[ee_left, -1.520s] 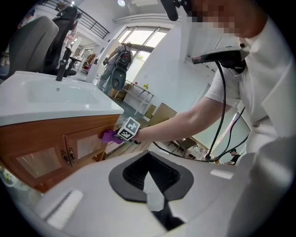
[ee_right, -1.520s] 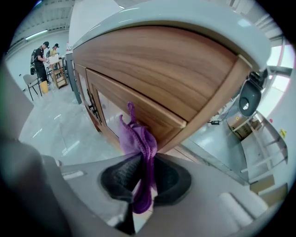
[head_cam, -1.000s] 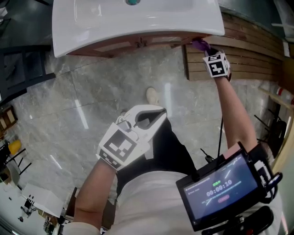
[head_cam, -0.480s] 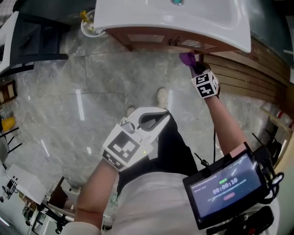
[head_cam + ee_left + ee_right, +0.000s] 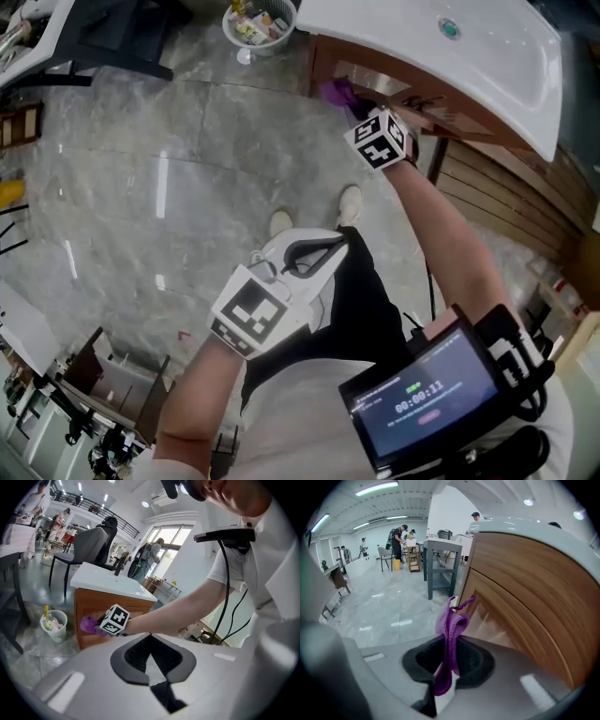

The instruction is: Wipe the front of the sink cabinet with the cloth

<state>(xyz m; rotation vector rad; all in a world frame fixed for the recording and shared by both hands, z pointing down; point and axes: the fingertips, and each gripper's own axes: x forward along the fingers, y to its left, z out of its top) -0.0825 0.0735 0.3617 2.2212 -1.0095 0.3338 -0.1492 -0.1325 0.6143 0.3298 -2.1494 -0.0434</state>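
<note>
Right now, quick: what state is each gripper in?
Left gripper: closed, nothing in it.
Right gripper: closed on the purple cloth, beside the sink cabinet front.

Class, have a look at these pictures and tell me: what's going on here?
A person holds a gripper in each hand. The right gripper is shut on a purple cloth, held at the wooden front of the sink cabinet, just under the white basin. The left gripper hangs shut and empty over the floor, away from the cabinet.
</note>
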